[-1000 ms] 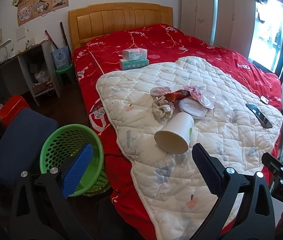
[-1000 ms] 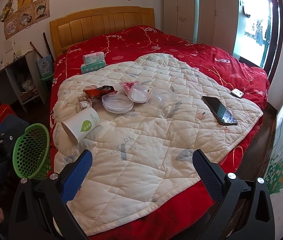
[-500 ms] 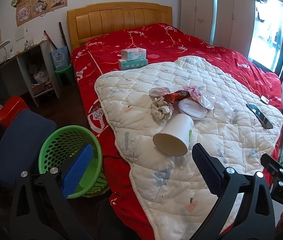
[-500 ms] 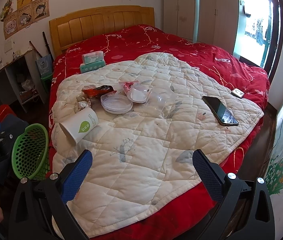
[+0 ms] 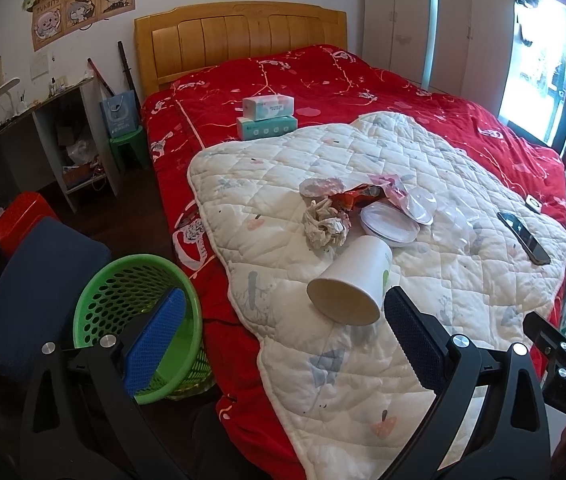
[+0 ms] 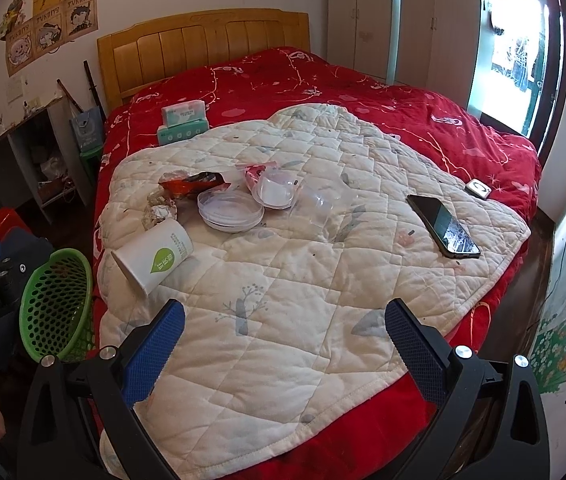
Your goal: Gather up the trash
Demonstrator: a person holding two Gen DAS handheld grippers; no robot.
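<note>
Trash lies on a white quilt (image 5: 423, 184) on the red bed: a tipped white paper cup (image 5: 353, 284) (image 6: 153, 254), crumpled paper (image 5: 325, 224) (image 6: 159, 212), a red wrapper (image 5: 357, 196) (image 6: 191, 184), round clear plastic lids (image 5: 391, 226) (image 6: 231, 208) and a clear plastic cup (image 6: 315, 206). A green mesh basket (image 5: 139, 316) (image 6: 57, 306) stands on the floor left of the bed. My left gripper (image 5: 283, 344) is open and empty, just short of the paper cup. My right gripper (image 6: 283, 352) is open and empty above the quilt's near part.
A black phone (image 6: 443, 226) (image 5: 523, 236) lies at the quilt's right side, a small white device (image 6: 479, 189) beyond it. Two tissue packs (image 5: 267, 116) are stacked near the headboard. A blue chair (image 5: 23, 292), a red bin (image 5: 19, 216) and a desk (image 5: 31, 148) stand left.
Both views shift only slightly. The left gripper has drifted a little to the left and nearer the paper cup. Both grippers stay open and empty.
</note>
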